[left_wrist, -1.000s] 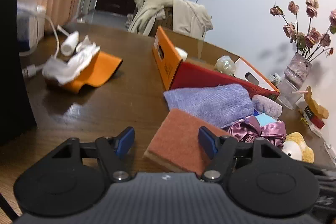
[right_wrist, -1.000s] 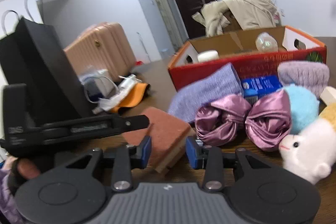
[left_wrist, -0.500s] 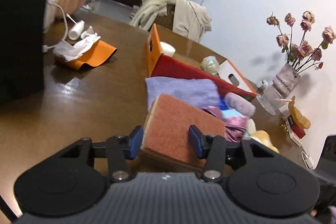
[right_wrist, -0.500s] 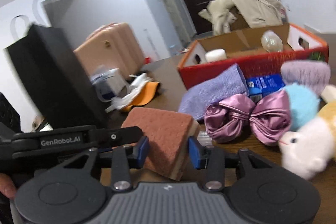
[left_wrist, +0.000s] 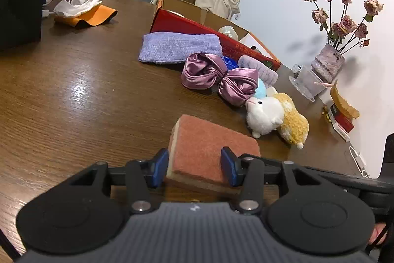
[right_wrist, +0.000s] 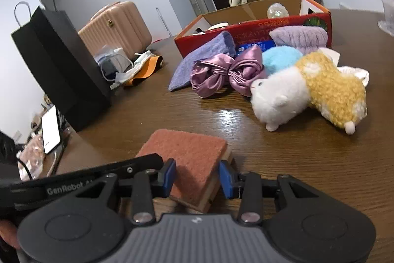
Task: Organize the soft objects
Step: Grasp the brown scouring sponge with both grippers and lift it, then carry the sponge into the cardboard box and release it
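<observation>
A rust-red sponge (left_wrist: 209, 142) with a tan underside sits between the blue pads of my left gripper (left_wrist: 194, 169), which is shut on its near end. My right gripper (right_wrist: 197, 179) is shut on another corner of the same sponge (right_wrist: 187, 152), just above the brown table (right_wrist: 295, 164). Beyond it lie a white and yellow plush toy (left_wrist: 275, 115), a purple satin bow (left_wrist: 216, 78), a lilac knitted cloth (left_wrist: 177, 47), a light-blue fluffy ball (right_wrist: 278, 58) and a pale purple fuzzy item (right_wrist: 300, 37). The left gripper's black arm (right_wrist: 98, 179) crosses the right wrist view.
A red cardboard box (left_wrist: 197, 26) stands behind the pile. A black paper bag (right_wrist: 56, 61), a lit phone (right_wrist: 50, 130) and an orange pouch with white cables (left_wrist: 86, 14) are to the left. A vase of dried roses (left_wrist: 327, 63) stands at the right edge.
The left jaws closed from wide onto the sponge. Both grippers then drew back with it, away from the pile of soft things, which now lies farther off.
</observation>
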{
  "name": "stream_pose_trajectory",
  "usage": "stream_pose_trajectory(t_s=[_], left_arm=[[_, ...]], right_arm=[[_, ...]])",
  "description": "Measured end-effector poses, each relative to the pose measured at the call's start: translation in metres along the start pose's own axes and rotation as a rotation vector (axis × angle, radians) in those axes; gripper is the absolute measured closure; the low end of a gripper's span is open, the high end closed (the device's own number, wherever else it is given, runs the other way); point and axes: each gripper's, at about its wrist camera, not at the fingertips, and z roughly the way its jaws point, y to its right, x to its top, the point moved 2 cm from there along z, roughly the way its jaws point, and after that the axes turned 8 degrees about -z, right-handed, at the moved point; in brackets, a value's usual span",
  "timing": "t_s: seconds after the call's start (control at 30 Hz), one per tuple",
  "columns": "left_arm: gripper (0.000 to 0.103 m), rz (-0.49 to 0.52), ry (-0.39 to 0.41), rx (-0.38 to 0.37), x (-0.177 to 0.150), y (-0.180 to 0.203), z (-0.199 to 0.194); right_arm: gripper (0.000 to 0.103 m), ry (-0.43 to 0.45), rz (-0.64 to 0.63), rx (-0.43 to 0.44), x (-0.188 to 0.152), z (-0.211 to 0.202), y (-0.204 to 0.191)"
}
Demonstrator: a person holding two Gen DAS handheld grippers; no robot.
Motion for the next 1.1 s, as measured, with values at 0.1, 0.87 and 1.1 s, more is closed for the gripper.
stream_pose_trajectory(t_s=[0.1,0.87,1.1], left_arm=[[0.038,0.017,0.03,-0.003,0.007,-0.001,-0.009],[0.064,-0.007,-0.042,-0.046,0.014,-0.004,0.012],[0.064,0.018,0.097,-0.072,0.087,0.044,0.004]], right_arm=[[0.063,0.013,-0.027,-0.035,0.004,-0.002,0.002],[0.071,0.041,0.058,0.003,0.004,0.007,0.012],[0.072,0.195,-0.022,0.001,0.068,-0.018,0.014]])
